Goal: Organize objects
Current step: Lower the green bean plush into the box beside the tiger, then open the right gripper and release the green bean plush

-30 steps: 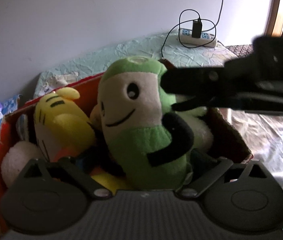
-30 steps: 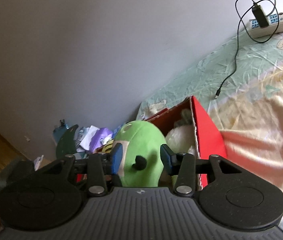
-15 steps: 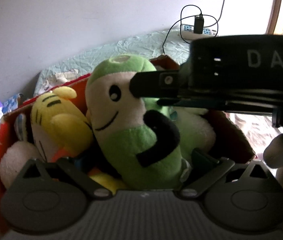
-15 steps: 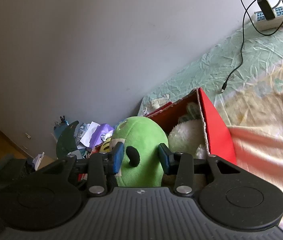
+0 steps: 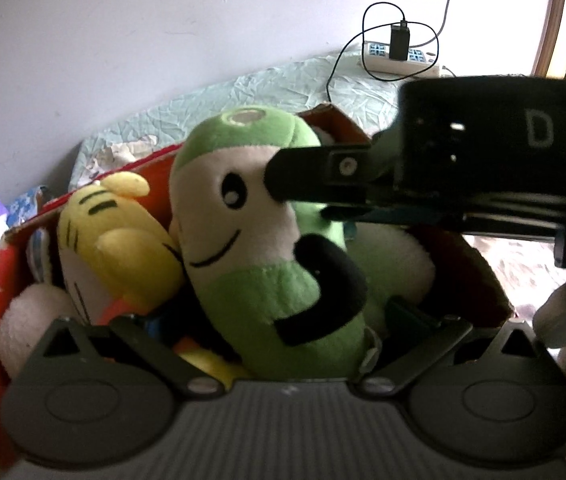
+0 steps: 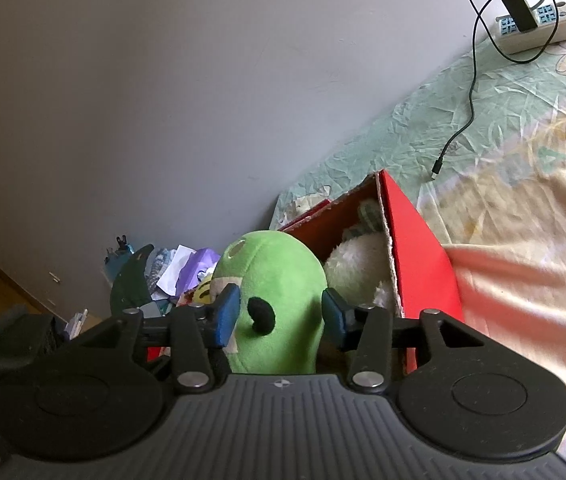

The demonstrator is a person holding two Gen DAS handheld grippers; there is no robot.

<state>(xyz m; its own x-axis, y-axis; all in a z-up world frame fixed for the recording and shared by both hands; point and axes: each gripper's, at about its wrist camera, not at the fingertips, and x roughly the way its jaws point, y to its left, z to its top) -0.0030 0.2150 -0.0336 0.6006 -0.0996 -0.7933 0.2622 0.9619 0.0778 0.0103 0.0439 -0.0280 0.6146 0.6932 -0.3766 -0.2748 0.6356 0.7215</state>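
Observation:
A green and cream plush toy (image 5: 259,240) with black arms stands in a red cardboard box (image 5: 1,280) among a yellow plush (image 5: 123,240) and a white plush (image 5: 395,256). My right gripper (image 6: 281,314) has its blue-padded fingers on both sides of the green plush's head (image 6: 279,280), pressing it. The right gripper also shows in the left wrist view (image 5: 295,184) across the toy's head. My left gripper's fingers spread wide low in its view, the green plush's body between them, the fingertips hidden among the toys.
The box (image 6: 415,248) sits on a bed with a pale green and cream sheet (image 6: 503,152). A power strip (image 6: 535,26) with a charger and cable lies at the wall. Clutter (image 6: 179,272) lies on the floor left of the bed.
My right gripper has moved in over the box and closed its fingers around the green plush's head. The plush has tilted slightly left. The left gripper has stayed in place.

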